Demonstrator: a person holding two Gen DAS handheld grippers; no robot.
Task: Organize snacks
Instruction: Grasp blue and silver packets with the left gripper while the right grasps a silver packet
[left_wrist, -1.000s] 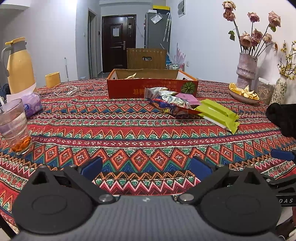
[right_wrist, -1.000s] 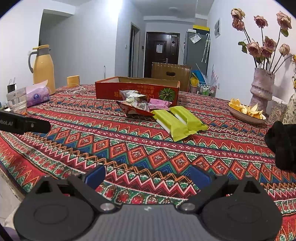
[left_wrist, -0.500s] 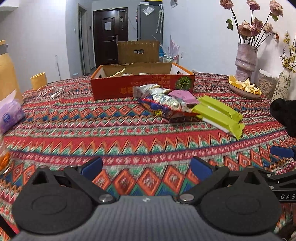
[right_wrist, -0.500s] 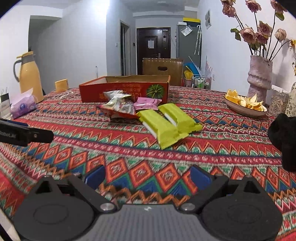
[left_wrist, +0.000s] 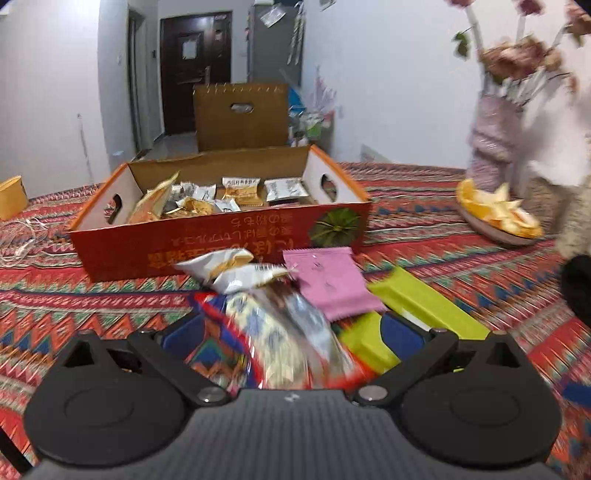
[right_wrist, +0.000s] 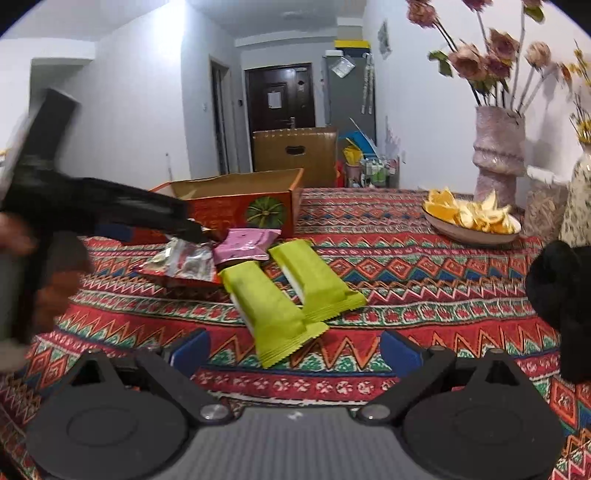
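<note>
Across the tabletop a red zigzag-patterned cloth is being seen, and toward its far side a red box is standing open, with several small packets lying inside it. At the right edge a pink vase of dried flowers is being shown beside a dish of orange peel.

Just in front of the box the loose snacks are heaped: a foil bag, two green bars lying side by side, a pink packet resting partly on them, and white packets touching the box's front wall.

The left gripper is being held spread wide, its blue pads on either side of the foil bag; the bag is blurred, and contact cannot be judged. In the right view its black tip is lying over that heap.

The right gripper is being held released above the cloth, just short of the nearer green bar, with nothing between its pads.
</note>
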